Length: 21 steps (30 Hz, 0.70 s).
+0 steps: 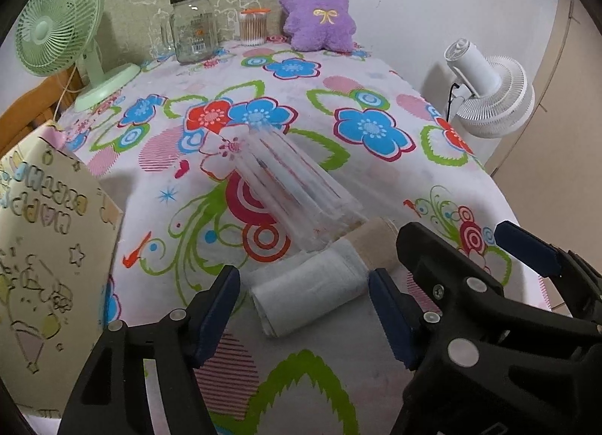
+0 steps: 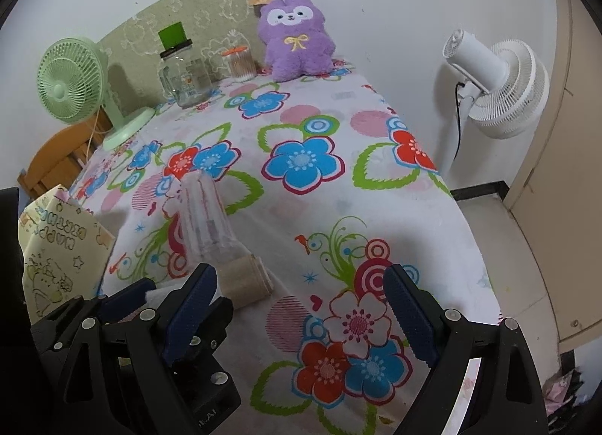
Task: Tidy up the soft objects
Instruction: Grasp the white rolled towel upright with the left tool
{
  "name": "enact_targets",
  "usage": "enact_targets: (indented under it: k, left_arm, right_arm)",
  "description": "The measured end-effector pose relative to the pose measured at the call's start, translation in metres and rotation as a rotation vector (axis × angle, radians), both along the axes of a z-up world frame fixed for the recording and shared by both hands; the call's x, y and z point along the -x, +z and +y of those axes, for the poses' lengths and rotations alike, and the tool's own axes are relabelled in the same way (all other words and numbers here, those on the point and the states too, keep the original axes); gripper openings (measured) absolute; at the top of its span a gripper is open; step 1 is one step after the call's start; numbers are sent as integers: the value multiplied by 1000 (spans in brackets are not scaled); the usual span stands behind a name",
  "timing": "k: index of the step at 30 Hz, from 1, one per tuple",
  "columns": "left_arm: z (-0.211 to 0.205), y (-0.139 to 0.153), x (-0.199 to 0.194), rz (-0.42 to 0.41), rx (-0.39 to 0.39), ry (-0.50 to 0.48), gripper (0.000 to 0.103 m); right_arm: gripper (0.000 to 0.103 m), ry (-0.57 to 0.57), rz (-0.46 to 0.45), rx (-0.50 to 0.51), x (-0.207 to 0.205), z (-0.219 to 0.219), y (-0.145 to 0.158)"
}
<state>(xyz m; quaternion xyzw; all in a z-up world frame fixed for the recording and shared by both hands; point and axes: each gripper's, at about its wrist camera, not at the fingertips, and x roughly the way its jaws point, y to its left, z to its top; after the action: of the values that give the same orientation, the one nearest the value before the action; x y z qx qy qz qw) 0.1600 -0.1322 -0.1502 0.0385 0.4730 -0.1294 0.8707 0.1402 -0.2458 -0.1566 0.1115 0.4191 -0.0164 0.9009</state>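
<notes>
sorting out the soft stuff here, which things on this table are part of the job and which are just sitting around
Part of the job:
- white rolled cloth, between the open left gripper fingers
- beige rolled cloth
- purple plush toy

Just lying about:
- clear plastic tube pack
- green desk fan
- glass jar
- cotton swab tub
- white floor fan
- birthday gift bag

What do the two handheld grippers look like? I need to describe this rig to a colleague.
Both look alike. The left gripper and the right gripper each have a black plastic frame with triangular cut-outs, round silver rivets at the joints, and two fingers faced with dark blue ribbed pads. No cables, hands or sleeves show. The left gripper's body bears small pale lettering, too blurred to read.
</notes>
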Motion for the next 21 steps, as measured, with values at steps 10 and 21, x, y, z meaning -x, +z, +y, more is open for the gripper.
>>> enact_targets:
  k: [10, 21]
  left_arm:
    - [-5, 0, 3, -52, -18, -29, 43]
    - [-8, 3, 14, -38, -9, -85, 12]
  right_arm:
    - [92, -1, 32, -12, -6, 0, -11]
    - [93, 2, 31, -3, 3, 6, -10]
